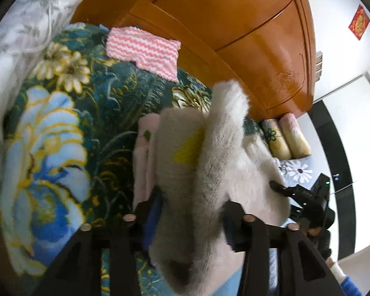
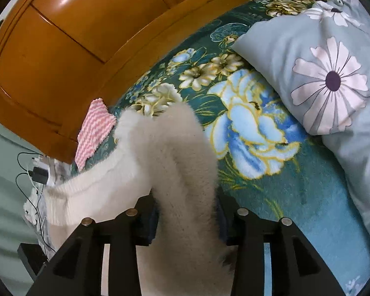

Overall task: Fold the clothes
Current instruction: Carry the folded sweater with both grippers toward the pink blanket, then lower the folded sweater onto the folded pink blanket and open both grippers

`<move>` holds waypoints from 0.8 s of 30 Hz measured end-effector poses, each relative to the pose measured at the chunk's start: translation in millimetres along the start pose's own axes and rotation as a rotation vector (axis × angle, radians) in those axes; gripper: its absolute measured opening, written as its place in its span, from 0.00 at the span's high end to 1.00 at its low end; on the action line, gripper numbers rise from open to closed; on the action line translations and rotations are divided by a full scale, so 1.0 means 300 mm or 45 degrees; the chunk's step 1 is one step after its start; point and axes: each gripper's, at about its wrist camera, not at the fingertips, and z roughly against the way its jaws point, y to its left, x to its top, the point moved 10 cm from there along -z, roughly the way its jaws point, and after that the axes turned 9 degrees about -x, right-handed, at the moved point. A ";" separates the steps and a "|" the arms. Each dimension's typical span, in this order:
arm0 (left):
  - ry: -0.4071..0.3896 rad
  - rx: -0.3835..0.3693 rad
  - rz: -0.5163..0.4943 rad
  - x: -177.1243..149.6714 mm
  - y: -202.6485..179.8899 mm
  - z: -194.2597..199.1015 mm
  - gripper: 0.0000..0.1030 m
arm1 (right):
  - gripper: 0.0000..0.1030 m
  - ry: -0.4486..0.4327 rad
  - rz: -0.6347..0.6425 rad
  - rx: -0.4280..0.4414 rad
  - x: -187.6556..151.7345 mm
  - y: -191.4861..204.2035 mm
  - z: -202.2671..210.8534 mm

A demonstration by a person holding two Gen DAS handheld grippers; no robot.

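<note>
A fluffy white sweater point(image 1: 209, 153) with a yellow patch hangs over the green floral blanket point(image 1: 106, 103). My left gripper point(image 1: 190, 212) is shut on a bunched fold of it. My right gripper point(image 2: 187, 217) is shut on another fold of the same sweater point(image 2: 160, 148), whose ribbed cuff hangs to the left. The right gripper also shows at the right edge of the left wrist view point(image 1: 305, 197). A folded pink garment point(image 1: 145, 153) lies under the sweater. A pink-and-white zigzag cloth point(image 1: 145, 49) lies flat at the blanket's far edge, and also shows in the right wrist view point(image 2: 93, 133).
An orange wooden headboard point(image 1: 234, 24) runs behind the bed. A grey flowered pillow point(image 2: 320, 74) lies at the right. Two rolled floral bolsters point(image 1: 286, 135) lie by the headboard. White bedding point(image 1: 24, 24) is piled at the left. Cables and a charger point(image 2: 37, 172) hang off the bed's left side.
</note>
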 end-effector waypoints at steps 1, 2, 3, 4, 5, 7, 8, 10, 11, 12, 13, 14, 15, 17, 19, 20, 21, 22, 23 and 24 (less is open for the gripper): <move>-0.010 0.015 -0.025 0.009 -0.009 0.020 0.45 | 0.58 -0.009 0.016 -0.014 0.002 0.008 0.016; -0.019 0.029 -0.064 0.018 -0.023 0.040 0.44 | 0.57 -0.021 0.034 -0.031 0.004 0.015 0.032; -0.028 0.055 -0.123 0.029 -0.042 0.058 0.44 | 0.55 -0.041 0.056 -0.054 0.007 0.019 0.052; -0.036 0.084 -0.187 0.040 -0.061 0.074 0.44 | 0.55 -0.065 0.079 -0.081 0.010 0.023 0.075; -0.037 0.110 -0.263 0.045 -0.089 0.084 0.44 | 0.55 -0.099 0.104 -0.119 0.013 0.026 0.103; -0.035 0.160 -0.421 0.053 -0.152 0.101 0.44 | 0.55 -0.156 0.143 -0.189 0.015 0.034 0.142; -0.034 0.162 -0.491 0.054 -0.193 0.102 0.44 | 0.55 -0.183 0.164 -0.225 0.014 0.041 0.161; -0.024 0.120 -0.610 0.049 -0.279 0.086 0.44 | 0.55 -0.214 0.213 -0.250 -0.005 0.080 0.187; -0.014 0.108 -0.654 0.046 -0.309 0.069 0.44 | 0.55 -0.219 0.248 -0.236 -0.024 0.114 0.192; -0.004 0.099 -0.694 0.042 -0.336 0.051 0.44 | 0.55 -0.211 0.278 -0.216 -0.042 0.142 0.188; 0.009 0.104 -0.749 0.039 -0.356 0.021 0.44 | 0.55 -0.200 0.307 -0.192 -0.060 0.171 0.182; 0.019 0.121 -0.783 0.041 -0.359 -0.006 0.44 | 0.55 -0.180 0.331 -0.154 -0.080 0.201 0.171; 0.032 0.137 -0.793 0.044 -0.353 -0.031 0.43 | 0.55 -0.162 0.356 -0.124 -0.096 0.226 0.159; 0.062 0.145 -0.761 0.052 -0.309 -0.072 0.44 | 0.55 -0.156 0.385 -0.136 -0.100 0.234 0.135; 0.090 0.146 -0.702 0.061 -0.244 -0.111 0.44 | 0.55 -0.176 0.366 -0.180 -0.078 0.199 0.111; 0.100 0.159 -0.681 0.063 -0.216 -0.124 0.44 | 0.55 -0.184 0.345 -0.198 -0.067 0.177 0.099; 0.103 0.160 -0.664 0.061 -0.198 -0.133 0.44 | 0.55 -0.182 0.310 -0.206 -0.057 0.151 0.082; 0.104 0.158 -0.647 0.059 -0.181 -0.141 0.44 | 0.55 -0.175 0.275 -0.207 -0.050 0.126 0.062; 0.107 0.143 -0.629 0.057 -0.173 -0.148 0.44 | 0.55 -0.152 0.241 -0.190 -0.052 0.107 0.036; 0.110 0.126 -0.610 0.054 -0.167 -0.153 0.44 | 0.55 -0.130 0.222 -0.192 -0.057 0.090 0.010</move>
